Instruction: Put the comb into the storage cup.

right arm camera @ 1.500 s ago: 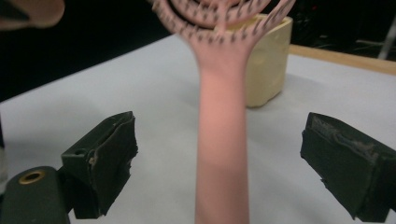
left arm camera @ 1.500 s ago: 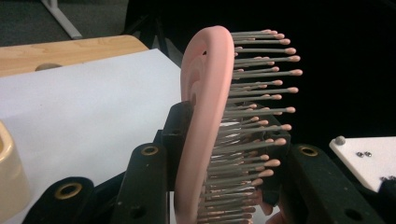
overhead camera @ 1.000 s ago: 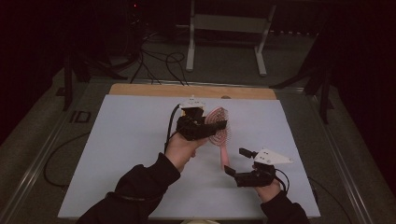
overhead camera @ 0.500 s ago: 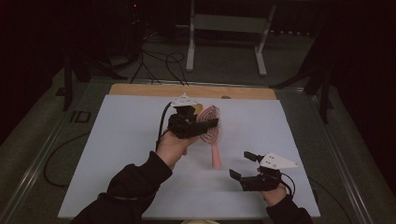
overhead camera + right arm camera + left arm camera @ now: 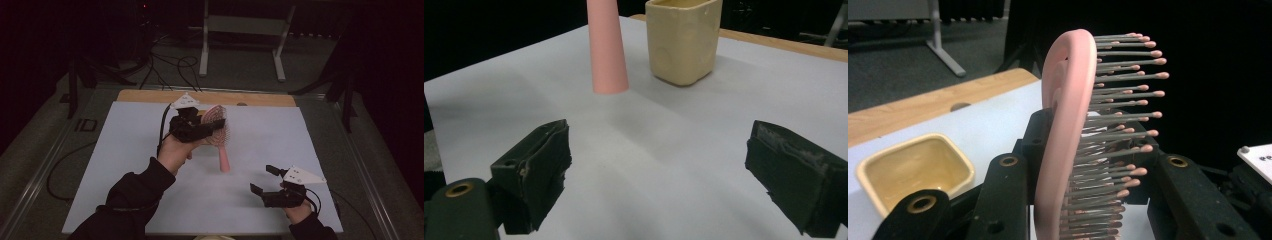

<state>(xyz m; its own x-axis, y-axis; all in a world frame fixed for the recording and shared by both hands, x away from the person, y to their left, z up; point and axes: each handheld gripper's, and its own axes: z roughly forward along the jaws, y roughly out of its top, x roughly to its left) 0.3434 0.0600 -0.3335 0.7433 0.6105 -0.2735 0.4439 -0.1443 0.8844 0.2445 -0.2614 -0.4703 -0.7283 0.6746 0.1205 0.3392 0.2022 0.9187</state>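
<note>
Left gripper (image 5: 200, 131) fingers (image 5: 998, 200) clamped on the pink hairbrush (image 5: 218, 131) at its head, one finger each side; in the left gripper view the brush head (image 5: 1068, 130) stands edge-on between them, pink back to the left, bristles w/ pink tips pointing right. Brush is lifted off the table (image 5: 125, 150): in the high view the head is up by the gripper, handle (image 5: 224, 161) hangs down toward the person's side, tip free. Right gripper view shows the handle end (image 5: 607, 55) hanging above the white surface, not touching, shadow under it. Right gripper (image 5: 267, 181) fingers (image 5: 536, 165) wide open, nothing between them, low over the table at the near right, well apart from the brush. Cream square cup (image 5: 681, 37) stands upright on the table just beside and behind the handle in the right gripper view; in the left gripper view it's (image 5: 913, 167) lower left, seen from above, inside looks empty. In the high view the cup's hidden behind the left hand (image 5: 172, 150)/gripper. Table has a white top w/ a wood strip (image 5: 150, 96) along the far edge. Dark sleeve (image 5: 135, 192) on the left forearm. Grey triangular plates sit on top of both grippers. Room around is dark, cables and a metal stand (image 5: 240, 30) on the floor beyond the table.
</note>
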